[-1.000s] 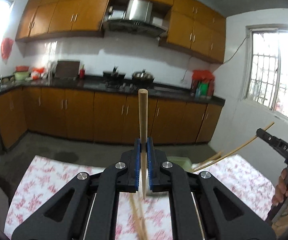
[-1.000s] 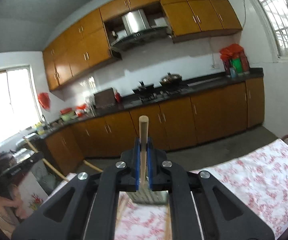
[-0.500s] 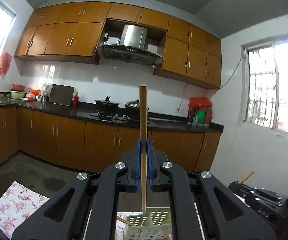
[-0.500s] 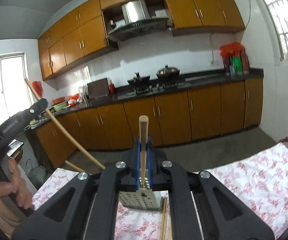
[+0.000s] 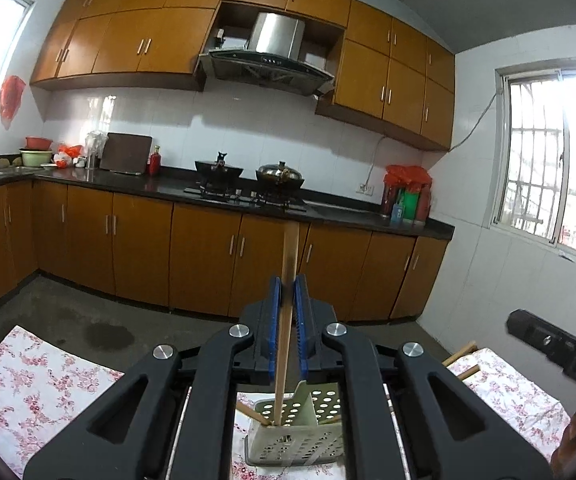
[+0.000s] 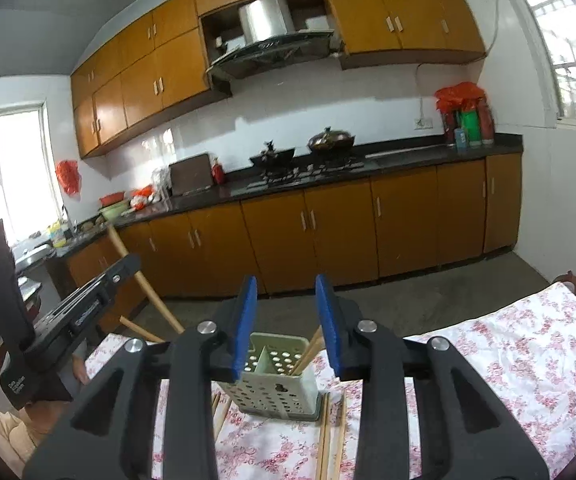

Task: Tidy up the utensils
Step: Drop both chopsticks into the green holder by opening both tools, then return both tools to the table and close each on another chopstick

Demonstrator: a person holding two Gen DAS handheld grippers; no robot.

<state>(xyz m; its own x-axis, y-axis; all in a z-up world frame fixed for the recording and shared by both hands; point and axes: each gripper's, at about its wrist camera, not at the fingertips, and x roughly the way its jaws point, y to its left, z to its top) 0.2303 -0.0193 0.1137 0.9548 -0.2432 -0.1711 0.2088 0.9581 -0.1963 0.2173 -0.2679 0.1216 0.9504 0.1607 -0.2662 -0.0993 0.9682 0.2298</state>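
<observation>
My right gripper (image 6: 286, 322) just let its chopstick drop into the holder (image 6: 275, 380) (now wide open, empty); left gripper (image 5: 286, 312) clamps a chopstick (image 5: 288, 300), tip inside the holder.

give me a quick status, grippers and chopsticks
Left gripper shut on a chopstick, tip down in the perforated holder. Right gripper open, nothing between pads, above holder. Loose chopsticks on the floral cloth. Nothing blocking.

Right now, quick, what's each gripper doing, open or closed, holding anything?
Left gripper: closed on a chopstick whose lower end is down in the utensil holder.
Right gripper: open, jaws apart, holding nothing, above the utensil holder.
</observation>
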